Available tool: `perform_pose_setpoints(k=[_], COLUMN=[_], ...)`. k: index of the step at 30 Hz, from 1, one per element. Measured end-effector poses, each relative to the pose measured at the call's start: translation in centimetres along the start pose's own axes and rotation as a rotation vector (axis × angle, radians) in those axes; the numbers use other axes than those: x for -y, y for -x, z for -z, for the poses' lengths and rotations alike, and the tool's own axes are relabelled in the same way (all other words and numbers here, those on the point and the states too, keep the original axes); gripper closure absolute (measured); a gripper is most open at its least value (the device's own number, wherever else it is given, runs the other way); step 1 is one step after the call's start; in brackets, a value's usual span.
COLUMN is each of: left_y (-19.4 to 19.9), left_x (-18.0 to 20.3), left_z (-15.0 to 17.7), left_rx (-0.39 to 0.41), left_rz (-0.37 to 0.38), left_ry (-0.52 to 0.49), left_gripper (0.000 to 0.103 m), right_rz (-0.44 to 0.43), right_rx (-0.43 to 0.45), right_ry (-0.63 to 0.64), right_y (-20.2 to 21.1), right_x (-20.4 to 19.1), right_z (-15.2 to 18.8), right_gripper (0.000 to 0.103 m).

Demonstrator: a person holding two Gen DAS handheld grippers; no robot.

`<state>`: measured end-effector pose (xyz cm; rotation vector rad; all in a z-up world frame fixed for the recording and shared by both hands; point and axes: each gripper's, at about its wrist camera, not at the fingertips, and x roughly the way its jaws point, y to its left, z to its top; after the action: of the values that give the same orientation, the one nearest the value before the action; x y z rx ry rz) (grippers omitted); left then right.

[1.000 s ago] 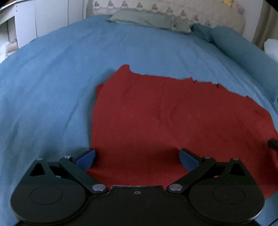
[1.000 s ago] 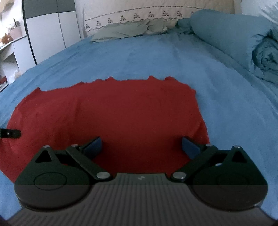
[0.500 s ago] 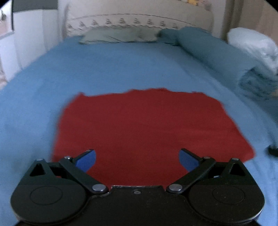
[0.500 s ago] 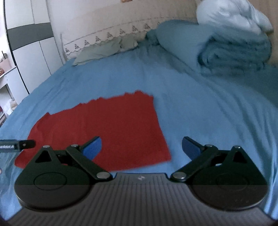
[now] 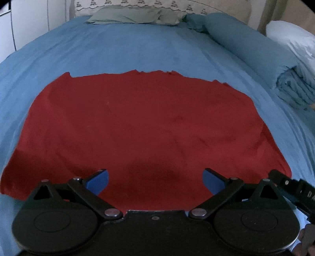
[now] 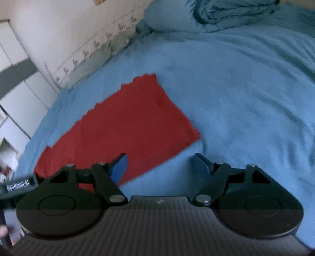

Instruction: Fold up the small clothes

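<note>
My right wrist view is tilted and motion-blurred; the red cloth (image 6: 122, 128) there is partly hidden behind my right gripper (image 6: 159, 165), at 10 o'clock of it. In the left wrist view the cloth's (image 5: 145, 128) near edge is cut off by my left gripper (image 5: 155, 181); whether the fingers (image 5: 97, 181) touch fabric, I cannot tell. One cloth lies flat on the blue bedsheet (image 5: 122, 49). Both grippers stand with jaws wide apart, holding nothing. One rolled blue duvet (image 5: 256, 53) lies at 2 o'clock, one grey-green pillow (image 5: 130, 15) at 12. The white bundle (image 5: 293, 41) is cut off.
</note>
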<state>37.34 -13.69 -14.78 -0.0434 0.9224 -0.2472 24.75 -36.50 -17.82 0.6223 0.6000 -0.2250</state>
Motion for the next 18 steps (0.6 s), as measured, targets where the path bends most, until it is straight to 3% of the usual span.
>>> perform_pose_setpoints(k=[7, 8, 11, 13, 18], left_y=[-0.6, -0.7, -1.4, -2.4, -4.7], left_x=[-0.8, -1.0, -1.6, -2.0, -1.6], left_z=[-1.5, -1.7, -2.5, -2.8, -3.6], left_rx=[0.037, 0.041, 0.045, 0.027, -0.037], left_rz=[-0.059, -0.067, -0.087, -0.111, -0.14], left_ry=[0.051, 0.056, 0.071, 0.073, 0.001], left_gripper=[0.006, 0.007, 0.008, 0.008, 0.004], right_rz=[-0.005, 0.003, 0.019, 0.018, 0.014], right_rx=[0.033, 0.036, 0.039, 0.028, 0.029], right_ry=[-0.071, -0.069, -0.032, -0.026, -0.037], right_y=[-2.4, -2.8, -3.1, -2.8, -1.9], right_x=[0.8, 0.9, 0.8, 0.5, -1.3], right_z=[-1.0, -1.0, -1.0, -1.2, -2.7], right_gripper=[0.043, 0.05, 0.058, 0.076, 0.079])
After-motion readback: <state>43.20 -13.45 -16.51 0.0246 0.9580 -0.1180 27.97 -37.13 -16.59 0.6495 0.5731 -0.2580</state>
